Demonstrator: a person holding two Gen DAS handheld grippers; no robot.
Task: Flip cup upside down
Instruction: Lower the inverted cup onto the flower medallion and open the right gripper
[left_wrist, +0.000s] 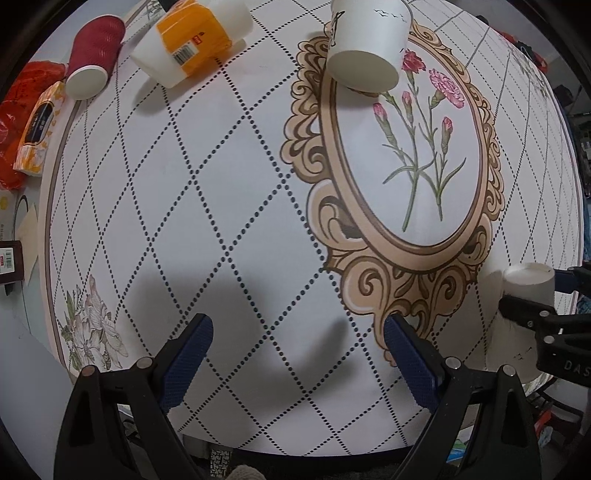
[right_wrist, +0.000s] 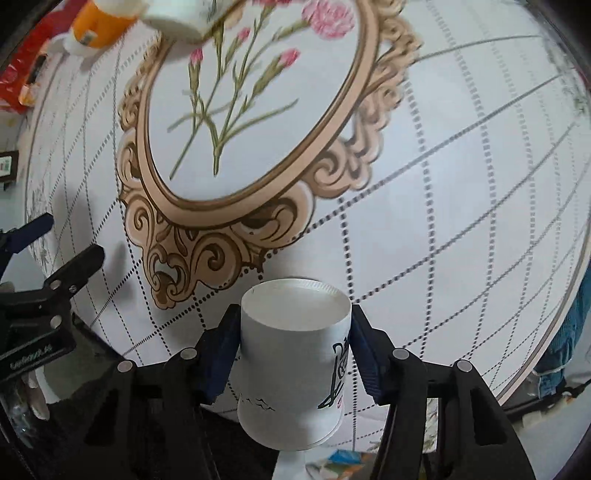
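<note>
The left claw (left_wrist: 297, 345) has two matte black, angular plastic arms, each with a triangular cut-out near its base. Its fingers (left_wrist: 192, 360) carry dark blue pads with a fine knurled texture. Round silver rivets sit on top of each arm, two a side. The right claw (right_wrist: 293, 354) is built the same: black arms, blue textured pads, silver rivets. Seen side-on, each claw's black body bears small pale lettering, too blurred to read fully.
</note>
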